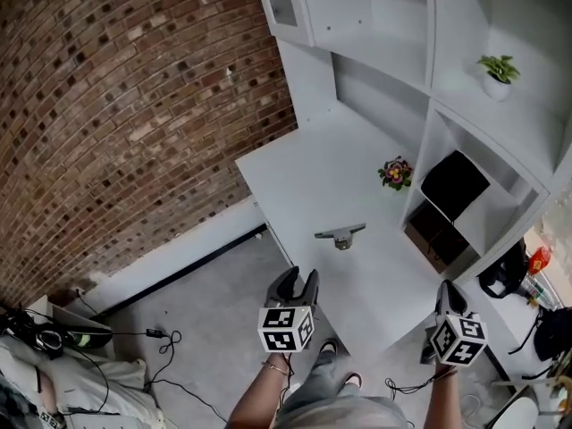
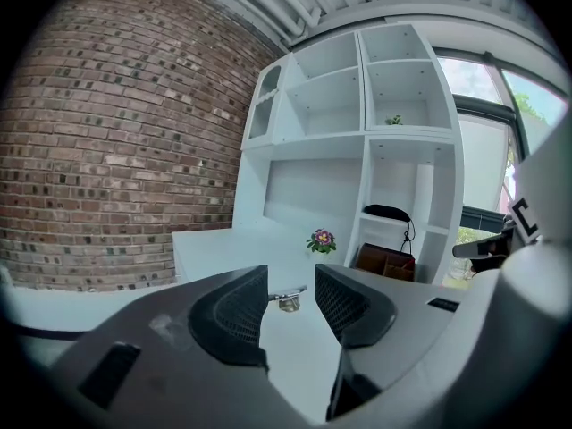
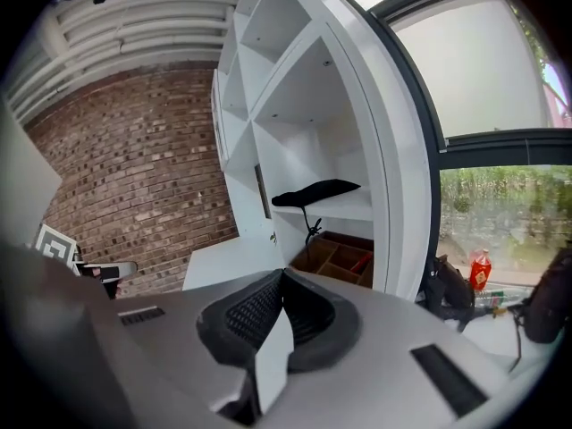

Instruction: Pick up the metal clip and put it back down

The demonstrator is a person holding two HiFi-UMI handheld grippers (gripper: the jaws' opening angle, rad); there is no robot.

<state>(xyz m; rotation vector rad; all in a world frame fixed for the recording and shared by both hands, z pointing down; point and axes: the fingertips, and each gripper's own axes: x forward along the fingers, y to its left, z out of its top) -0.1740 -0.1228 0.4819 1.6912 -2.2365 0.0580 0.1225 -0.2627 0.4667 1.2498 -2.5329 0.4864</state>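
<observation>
The metal clip (image 1: 340, 235) lies flat on the white desk (image 1: 304, 172), near its front half. In the left gripper view the clip (image 2: 288, 298) shows in the gap between the jaws, some way ahead. My left gripper (image 1: 298, 284) hovers open at the desk's front edge, short of the clip, with nothing between its fingers. My right gripper (image 1: 446, 295) hangs shut and empty off the desk's right front corner, pointing toward the shelf unit; its fingertips (image 3: 273, 284) meet.
A small potted flower (image 1: 395, 172) stands on the desk behind the clip. White shelving (image 1: 465, 132) rises at the right with a dark box (image 1: 454, 184), a wooden organiser (image 1: 436, 235) and a green plant (image 1: 497, 71). Brick wall at left; cables on the floor.
</observation>
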